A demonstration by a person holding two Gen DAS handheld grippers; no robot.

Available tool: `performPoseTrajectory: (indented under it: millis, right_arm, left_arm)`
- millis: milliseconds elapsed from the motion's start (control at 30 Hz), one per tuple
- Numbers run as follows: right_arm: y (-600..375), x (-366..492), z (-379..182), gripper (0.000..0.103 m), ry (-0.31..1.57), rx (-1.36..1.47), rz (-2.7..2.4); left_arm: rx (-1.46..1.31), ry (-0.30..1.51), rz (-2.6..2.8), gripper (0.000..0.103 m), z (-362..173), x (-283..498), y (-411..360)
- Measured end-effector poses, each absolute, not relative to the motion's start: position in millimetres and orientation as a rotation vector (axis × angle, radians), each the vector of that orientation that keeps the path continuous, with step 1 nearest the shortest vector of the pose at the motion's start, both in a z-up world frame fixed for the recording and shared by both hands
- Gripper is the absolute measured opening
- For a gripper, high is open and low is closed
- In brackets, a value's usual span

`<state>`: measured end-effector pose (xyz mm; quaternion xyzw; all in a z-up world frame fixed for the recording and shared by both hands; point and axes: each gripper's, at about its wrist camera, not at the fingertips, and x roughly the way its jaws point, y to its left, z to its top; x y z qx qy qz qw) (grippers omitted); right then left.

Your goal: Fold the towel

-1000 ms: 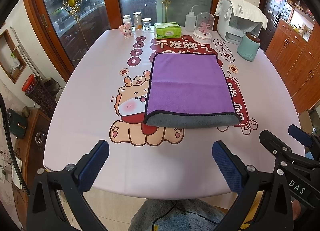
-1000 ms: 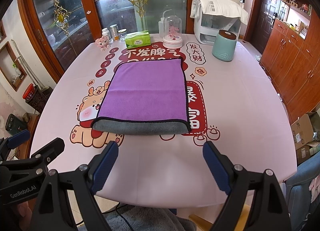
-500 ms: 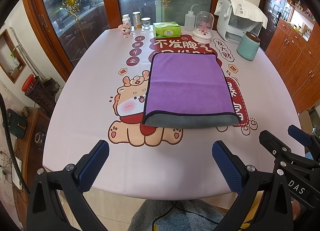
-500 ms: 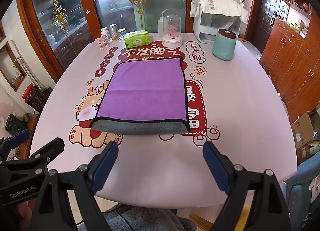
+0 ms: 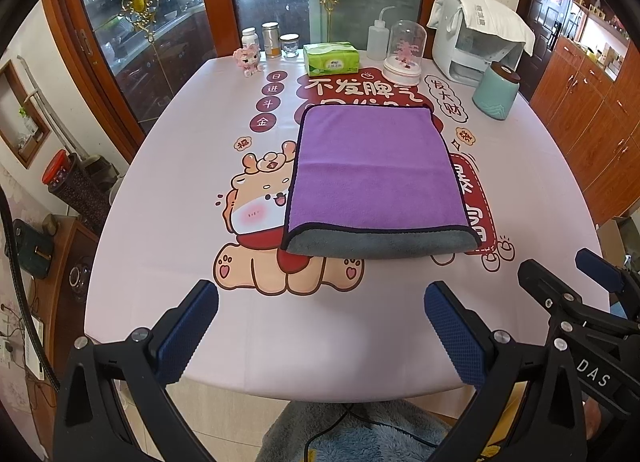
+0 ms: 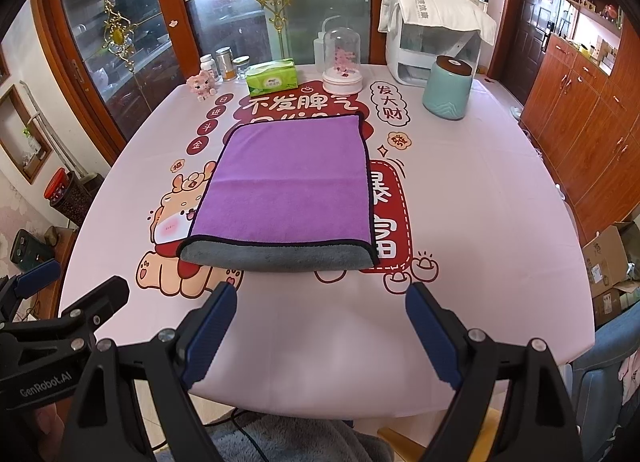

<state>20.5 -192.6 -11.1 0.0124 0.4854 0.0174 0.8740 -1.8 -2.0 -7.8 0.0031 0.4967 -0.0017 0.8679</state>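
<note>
**A:** What takes up the most space?

**B:** A table (image 5: 168, 198) under a pale pink cloth printed with a cartoon animal and red Chinese characters. At its far right corner stands a white appliance (image 5: 472, 46) draped with a white cloth.

**A:** And the towel?

**B:** The towel (image 5: 376, 174) lies flat near the table's middle, folded, purple side up. A grey layer shows along the edge nearest the cameras, with a dark trim around it.

**A:** Where are the grippers?

**B:** Both hang over the near table edge, well apart from the towel. The left gripper (image 5: 320, 326) has its jaws spread wide and holds nothing. The right gripper (image 6: 320, 326) is likewise wide apart and holds nothing.

**A:** Anything crowding the towel?

**B:** Only along the far edge: a teal canister (image 5: 496, 92), a glass dome (image 5: 404, 54) with pink flowers inside, a green tissue pack (image 5: 330, 58), a squeeze bottle (image 5: 378, 38), three small jars (image 5: 272, 40) and a pink figurine (image 5: 249, 60). None touches the towel. The cloth between the grippers and towel is bare.
</note>
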Motion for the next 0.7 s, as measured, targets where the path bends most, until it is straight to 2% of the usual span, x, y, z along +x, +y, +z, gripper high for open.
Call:
performPoseTrajectory:
  millis: [700]
  right_arm:
    - [-194.5, 26.4, -19.3, 0.087, 1.024, 0.029, 0.035]
  left_arm:
    - [0.006, 1.044, -0.003, 0.103, -9.6, 0.7, -6.6]
